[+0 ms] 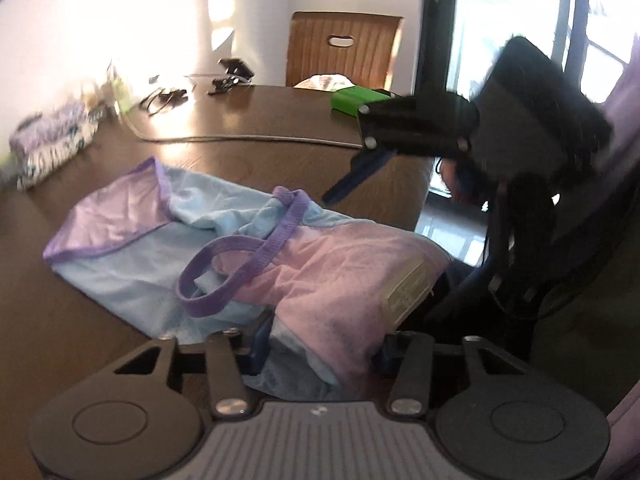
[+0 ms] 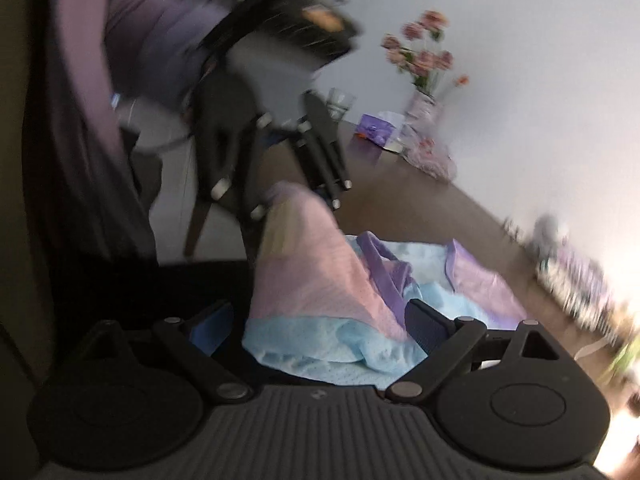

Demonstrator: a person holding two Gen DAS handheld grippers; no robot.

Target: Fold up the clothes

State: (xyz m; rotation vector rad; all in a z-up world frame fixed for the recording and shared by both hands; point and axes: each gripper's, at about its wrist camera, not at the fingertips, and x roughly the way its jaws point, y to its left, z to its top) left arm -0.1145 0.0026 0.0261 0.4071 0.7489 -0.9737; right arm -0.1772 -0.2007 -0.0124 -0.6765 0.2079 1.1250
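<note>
A garment (image 1: 160,264) of pink and light blue mesh with purple trim lies crumpled on the dark wooden table (image 1: 240,152). My left gripper (image 1: 322,350) has its fingers around the pink end near the table's edge, with the cloth bunched between the pads. In the right wrist view the pink cloth (image 2: 304,272) rises in a peak up to the left gripper (image 2: 298,204). My right gripper (image 2: 320,326) stands wide open, and the blue edge of the garment shows loose between its fingers. In the left wrist view one blue finger (image 1: 352,178) of it hangs above the table's right edge.
A wooden chair (image 1: 344,48) stands at the far side, with a green box (image 1: 352,100) and cables (image 1: 164,98) on the table before it. A patterned pack (image 1: 52,140) lies at the left. A vase of flowers (image 2: 424,80), a glass (image 2: 340,102) and a purple pack (image 2: 376,128) stand by the wall.
</note>
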